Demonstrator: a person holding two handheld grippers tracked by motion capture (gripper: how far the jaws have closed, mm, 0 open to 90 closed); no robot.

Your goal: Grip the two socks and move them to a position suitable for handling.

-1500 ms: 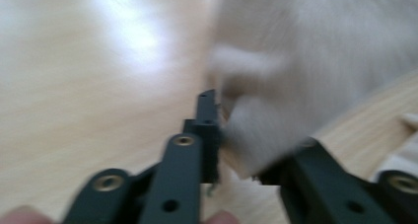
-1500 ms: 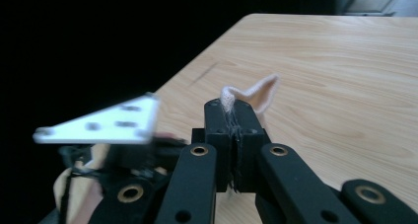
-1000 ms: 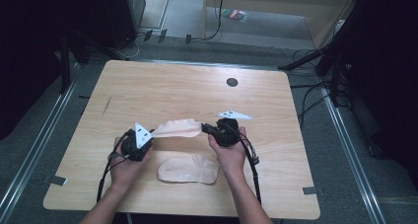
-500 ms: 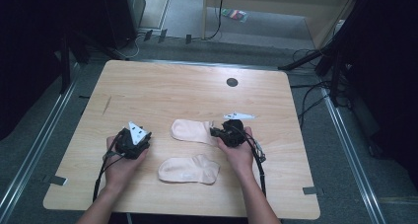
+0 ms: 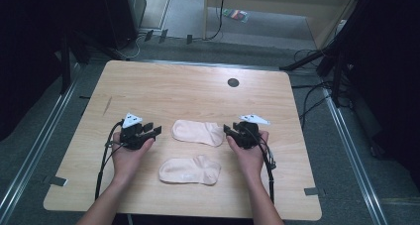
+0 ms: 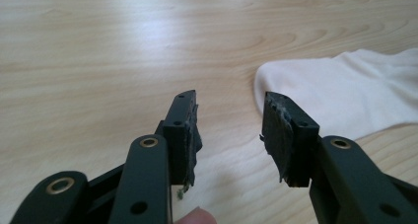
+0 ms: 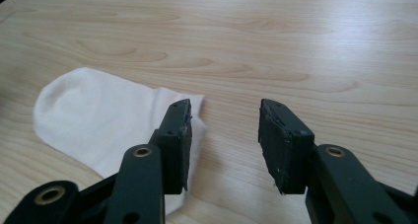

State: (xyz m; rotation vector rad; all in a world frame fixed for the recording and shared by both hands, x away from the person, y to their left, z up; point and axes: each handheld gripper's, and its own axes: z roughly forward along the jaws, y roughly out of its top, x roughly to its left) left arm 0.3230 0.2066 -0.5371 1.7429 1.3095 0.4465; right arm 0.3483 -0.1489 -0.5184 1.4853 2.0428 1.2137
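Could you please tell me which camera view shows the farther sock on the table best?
The high view: the farther sock lies whole and flat between both grippers. The left gripper view catches its rounded toe end; the right gripper view shows most of it, partly behind a jaw.

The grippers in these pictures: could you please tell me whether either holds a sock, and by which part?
Nothing is held. Both the left tool and the right tool, jaws just opened, stand empty beside the far sock.

light: table (image 5: 198, 86) evenly lit, surroundings dark | glare: soft sheen on wood in gripper views | focus: sharp
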